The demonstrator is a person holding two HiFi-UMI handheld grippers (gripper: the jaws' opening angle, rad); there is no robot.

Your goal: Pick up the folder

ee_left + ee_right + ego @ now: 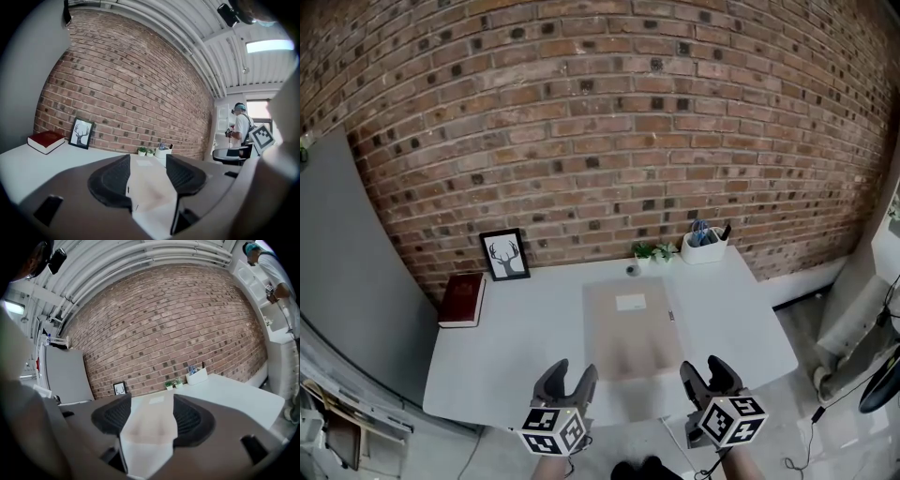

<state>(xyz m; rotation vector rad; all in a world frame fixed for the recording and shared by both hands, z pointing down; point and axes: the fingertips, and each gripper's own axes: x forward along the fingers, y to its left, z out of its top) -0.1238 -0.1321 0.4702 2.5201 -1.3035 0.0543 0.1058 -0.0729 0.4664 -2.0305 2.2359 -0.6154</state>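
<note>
A beige folder with a small white label lies flat in the middle of the white table. My left gripper hovers at the table's near edge, just left of the folder's near end, jaws open and empty. At the same edge, just right of the folder, my right gripper is also open and empty. In the left gripper view the folder shows on the table ahead through the gap of the left gripper. The right gripper view shows the folder the same way beyond the right gripper.
A red book lies at the table's left end, with a framed deer picture behind it against the brick wall. Small potted plants and a white pen holder stand at the back right. A grey panel stands to the left. A person stands far off.
</note>
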